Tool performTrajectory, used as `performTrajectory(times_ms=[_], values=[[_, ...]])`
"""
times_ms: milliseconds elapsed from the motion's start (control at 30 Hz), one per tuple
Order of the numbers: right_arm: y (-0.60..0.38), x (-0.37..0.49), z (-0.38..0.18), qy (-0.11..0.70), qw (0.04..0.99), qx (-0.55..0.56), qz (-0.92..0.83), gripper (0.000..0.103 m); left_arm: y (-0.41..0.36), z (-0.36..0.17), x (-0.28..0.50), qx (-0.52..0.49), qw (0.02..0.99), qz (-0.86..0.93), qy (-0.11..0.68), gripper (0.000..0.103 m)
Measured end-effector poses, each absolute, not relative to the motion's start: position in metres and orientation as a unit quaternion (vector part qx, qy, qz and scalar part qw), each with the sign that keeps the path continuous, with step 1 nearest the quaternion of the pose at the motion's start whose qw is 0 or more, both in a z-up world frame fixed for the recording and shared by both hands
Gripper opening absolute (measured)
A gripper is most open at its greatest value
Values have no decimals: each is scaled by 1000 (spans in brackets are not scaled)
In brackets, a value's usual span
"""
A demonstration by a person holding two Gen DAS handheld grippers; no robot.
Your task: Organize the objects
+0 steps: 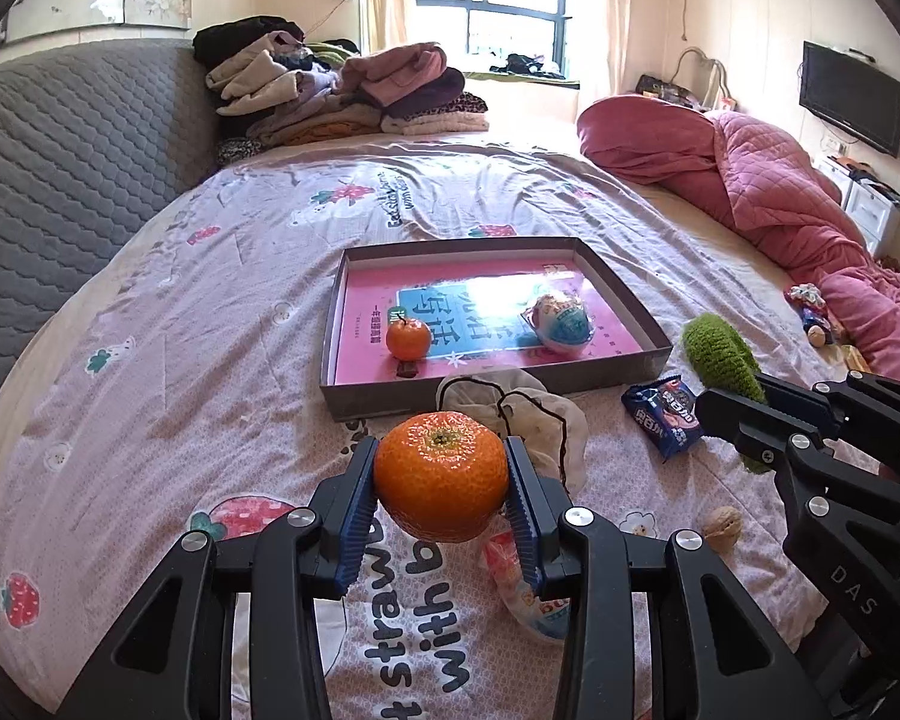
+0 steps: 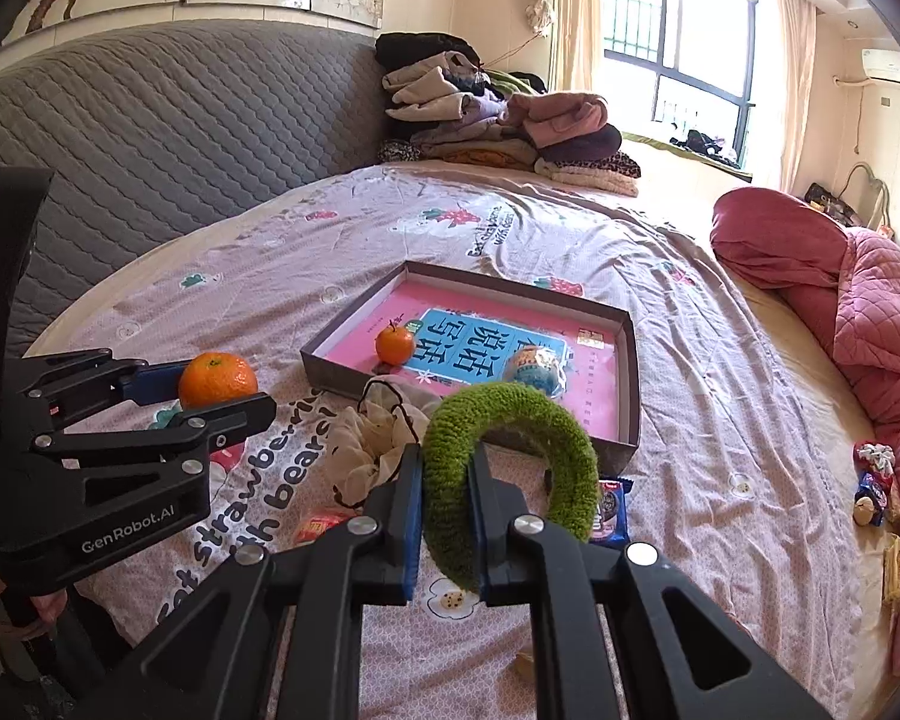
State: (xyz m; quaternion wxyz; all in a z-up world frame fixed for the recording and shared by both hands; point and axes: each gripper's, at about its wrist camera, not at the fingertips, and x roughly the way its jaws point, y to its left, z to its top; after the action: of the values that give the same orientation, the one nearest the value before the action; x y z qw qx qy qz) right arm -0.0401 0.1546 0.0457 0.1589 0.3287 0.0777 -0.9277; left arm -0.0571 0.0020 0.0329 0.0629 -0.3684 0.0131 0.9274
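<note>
Orange (image 1: 441, 476) is firm but easy to bruise — left claw (image 1: 441, 483) pinches its sides. Right claw (image 2: 445, 516) squeezes soft, light headband (image 2: 510, 456) at one end.

The left gripper (image 1: 441, 483) is built of matte black plastic links, with round silver screw heads set at the joints. Its two fingers are lined with ribbed blue pads (image 1: 357, 516). On its side body, seen from the right wrist view, white lettering "GenRobot.AI" is printed. The right gripper (image 2: 445, 495) is made of the same black links, silver screws and blue pads; "DAS" is marked on its flank. Below the lettered body, bare skin of the left hand (image 2: 42, 603) is glimpsed.
</note>
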Motion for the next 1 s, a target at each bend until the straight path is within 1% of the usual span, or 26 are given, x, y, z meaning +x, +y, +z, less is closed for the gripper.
performTrajectory(times_ms=[400, 1000], values=[[170, -47, 63, 36, 143, 302, -942, 13, 9, 45, -66, -350, 65, 935, 13, 41], [184, -66, 75, 32, 132, 288, -948, 13, 22, 53, -89, -337, 74, 938, 10, 41]])
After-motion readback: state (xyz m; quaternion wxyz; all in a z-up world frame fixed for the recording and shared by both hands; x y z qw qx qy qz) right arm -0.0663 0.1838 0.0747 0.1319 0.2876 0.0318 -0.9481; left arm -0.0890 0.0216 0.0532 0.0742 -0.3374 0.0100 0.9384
